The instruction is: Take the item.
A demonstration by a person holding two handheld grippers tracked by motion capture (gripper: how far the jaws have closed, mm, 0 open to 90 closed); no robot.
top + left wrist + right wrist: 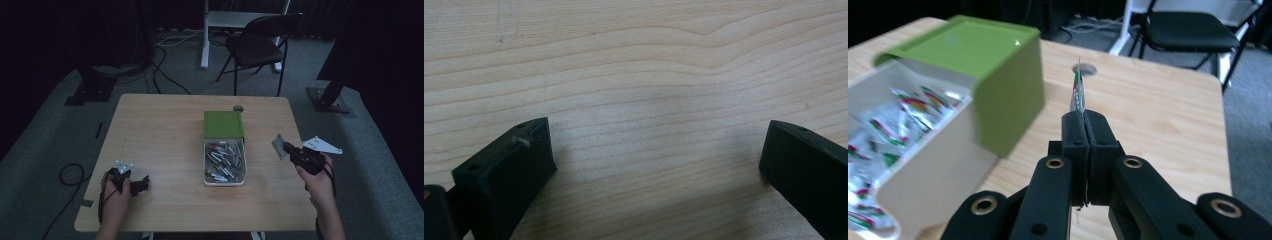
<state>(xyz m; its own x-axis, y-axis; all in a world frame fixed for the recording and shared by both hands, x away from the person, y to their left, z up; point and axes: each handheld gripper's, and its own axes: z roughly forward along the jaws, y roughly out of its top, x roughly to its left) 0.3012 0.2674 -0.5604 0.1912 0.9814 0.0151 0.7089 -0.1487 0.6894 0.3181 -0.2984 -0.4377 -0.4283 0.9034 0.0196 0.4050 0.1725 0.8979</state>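
Right gripper view: right gripper (1083,117) pinches one packet (1077,92) beside one box (938,165).

— What carried everything?

— A pale wooden table (165,150) with rounded corners, its grain running across it.

— What lay on it?

— A white box (224,182) of small silvery packets (226,160) stood a little right of the middle, nearer the near edge, its green lid (223,124) slid back toward the far edge. Just beyond the lid, near the far edge, was a small round hole (238,108). The left gripper (135,186) rested near the near left corner.
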